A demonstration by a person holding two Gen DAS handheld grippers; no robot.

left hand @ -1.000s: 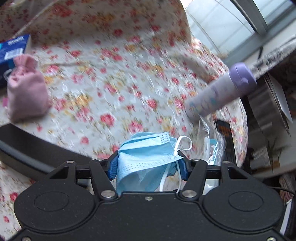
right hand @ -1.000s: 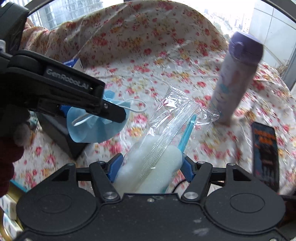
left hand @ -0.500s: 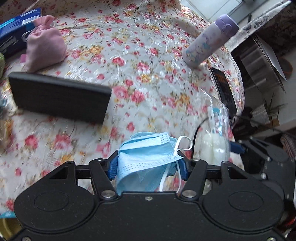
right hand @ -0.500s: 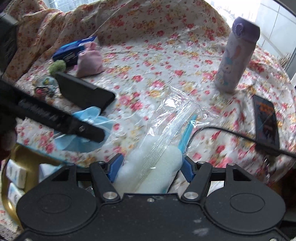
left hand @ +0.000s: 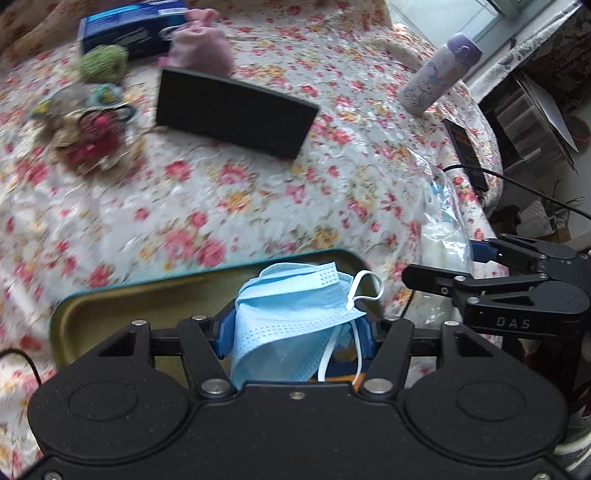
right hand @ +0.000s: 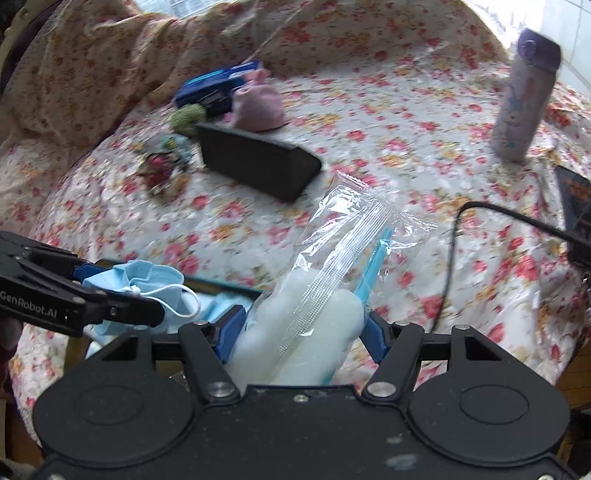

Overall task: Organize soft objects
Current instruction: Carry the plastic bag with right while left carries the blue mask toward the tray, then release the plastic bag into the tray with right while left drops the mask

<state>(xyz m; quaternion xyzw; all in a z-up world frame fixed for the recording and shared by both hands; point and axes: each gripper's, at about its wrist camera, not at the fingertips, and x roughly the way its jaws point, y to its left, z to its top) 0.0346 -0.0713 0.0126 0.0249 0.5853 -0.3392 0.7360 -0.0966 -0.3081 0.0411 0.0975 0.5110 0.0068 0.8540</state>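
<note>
The left gripper point(left hand: 295, 332) is pinching a crumpled blue face mask point(left hand: 291, 314); its blue pads are mostly buried in the folds, and a white ear loop point(left hand: 364, 288) sticks out on the right. The mask hangs over a shallow gold tray with a teal rim point(left hand: 122, 295) at the near edge of the flowered tablecloth point(left hand: 221, 184). Most of the tray is hidden behind the gripper body, so what lies inside it cannot be made out from this view. In the right wrist view the same mask point(right hand: 147, 280) is seen from the side, with more pale blue material under it, partly hidden and hard to identify.

The right gripper point(right hand: 299, 332) is closed on a clear plastic packet point(right hand: 332, 288) holding white sponge-like pieces and a blue stick; the packet's lower end is cut off behind the gripper. It is held just to the right of the tray, above the tablecloth edge.

Further back, all blurred: a black case point(left hand: 232, 110), a pink pouch point(left hand: 199, 51) touching a blue box point(left hand: 129, 26), a green ball point(left hand: 101, 64), and a reddish tangle with some small teal thing point(left hand: 88, 125) that cannot be told apart. A lilac bottle point(left hand: 439, 77) stands upright at the far right, near a dark phone point(left hand: 467, 153) with a black cable point(right hand: 454, 240) running from it, its other end out of sight
</note>
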